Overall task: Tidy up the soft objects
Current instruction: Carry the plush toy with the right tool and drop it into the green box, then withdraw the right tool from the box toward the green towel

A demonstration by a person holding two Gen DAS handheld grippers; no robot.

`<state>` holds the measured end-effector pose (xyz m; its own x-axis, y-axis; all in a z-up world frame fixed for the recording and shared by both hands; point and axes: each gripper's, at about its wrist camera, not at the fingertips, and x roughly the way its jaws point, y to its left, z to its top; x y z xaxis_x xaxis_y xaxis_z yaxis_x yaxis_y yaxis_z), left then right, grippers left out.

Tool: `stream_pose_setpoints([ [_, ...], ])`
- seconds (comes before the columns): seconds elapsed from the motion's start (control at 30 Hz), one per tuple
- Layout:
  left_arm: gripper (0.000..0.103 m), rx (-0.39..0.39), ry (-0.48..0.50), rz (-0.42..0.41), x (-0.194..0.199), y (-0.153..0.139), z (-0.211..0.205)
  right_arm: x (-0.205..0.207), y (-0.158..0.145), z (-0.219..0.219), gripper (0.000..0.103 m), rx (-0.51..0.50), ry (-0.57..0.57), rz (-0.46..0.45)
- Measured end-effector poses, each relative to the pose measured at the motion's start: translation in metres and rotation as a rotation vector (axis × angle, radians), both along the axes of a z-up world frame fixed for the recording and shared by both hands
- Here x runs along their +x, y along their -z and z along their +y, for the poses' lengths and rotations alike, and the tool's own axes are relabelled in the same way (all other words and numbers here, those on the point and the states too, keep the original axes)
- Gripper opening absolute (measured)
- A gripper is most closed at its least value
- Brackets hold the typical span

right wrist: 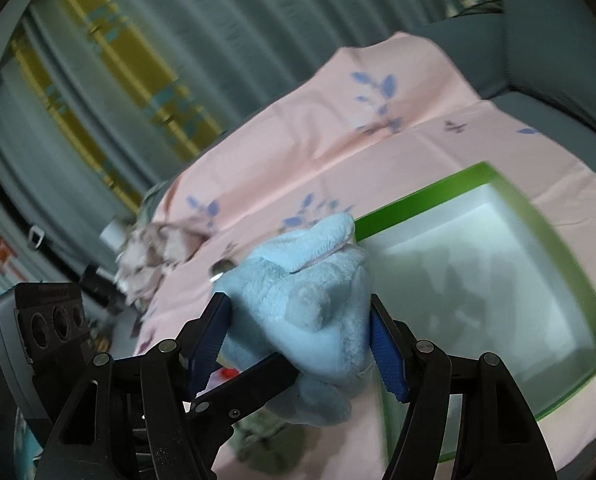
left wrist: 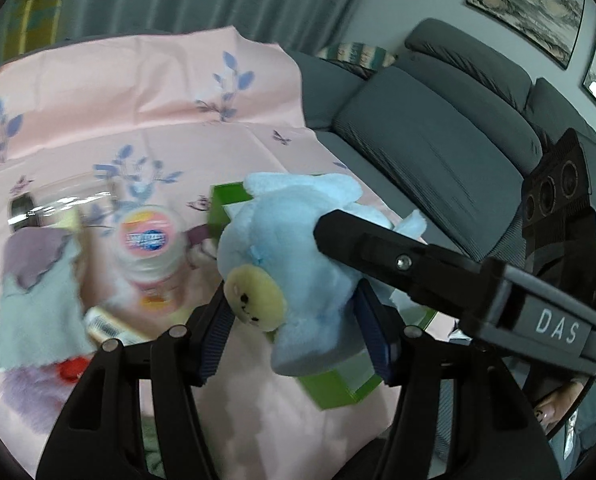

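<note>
A light blue plush toy (left wrist: 294,264) with a yellow face sits between the blue pads of my left gripper (left wrist: 298,320), which is shut on it above the green box (left wrist: 337,390). My right gripper (right wrist: 301,336) is also shut on the same blue plush (right wrist: 309,304), and one of its fingers (left wrist: 377,244) presses the toy from the right in the left wrist view. The green box (right wrist: 417,200) has a white inside and lies just right of the toy. A light blue cloth (left wrist: 38,312) with a purple piece lies at the left.
A pink floral sheet (left wrist: 158,92) covers the surface. On it lie a plastic jar with a pink lid (left wrist: 150,240), a clear container (left wrist: 58,204) and a small red thing (left wrist: 68,370). A grey sofa (left wrist: 437,140) stands at the right. A beige crumpled cloth (right wrist: 150,256) lies far left.
</note>
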<state>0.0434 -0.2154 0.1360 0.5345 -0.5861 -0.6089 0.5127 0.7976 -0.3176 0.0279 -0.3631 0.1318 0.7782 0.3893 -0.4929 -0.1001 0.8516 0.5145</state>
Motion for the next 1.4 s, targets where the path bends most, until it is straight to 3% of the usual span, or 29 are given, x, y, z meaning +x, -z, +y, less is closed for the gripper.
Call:
stream_pose_setpoints([
  [0.33,0.058,0.035,0.075,0.103,0.026,0.034,-0.064,0.015,0.038,-0.057,0.069,0.046,0.140,0.095],
  [0.67,0.056,0.067,0.104,0.180,0.033,0.060,-0.089,0.021,0.065,-0.079,0.069,0.052,0.209,0.192],
  [0.83,0.058,0.086,0.106,0.173,0.031,0.062,-0.092,0.020,0.068,-0.081,0.069,0.030,0.246,0.204],
  [0.97,0.060,0.076,0.102,0.187,0.030,0.058,-0.085,0.018,0.064,-0.079,0.072,-0.084,0.328,0.210],
  [1.07,0.067,0.078,0.079,0.143,0.021,0.045,-0.069,0.016,0.060,-0.077,0.080,-0.151,0.377,0.214],
  [1.17,0.079,0.069,0.037,0.105,0.011,0.033,-0.045,0.014,0.052,-0.068,0.080,-0.155,0.344,0.175],
  [1.4,0.081,0.068,-0.130,0.093,-0.005,0.027,0.043,0.040,0.031,-0.022,0.080,-0.267,0.236,0.090],
])
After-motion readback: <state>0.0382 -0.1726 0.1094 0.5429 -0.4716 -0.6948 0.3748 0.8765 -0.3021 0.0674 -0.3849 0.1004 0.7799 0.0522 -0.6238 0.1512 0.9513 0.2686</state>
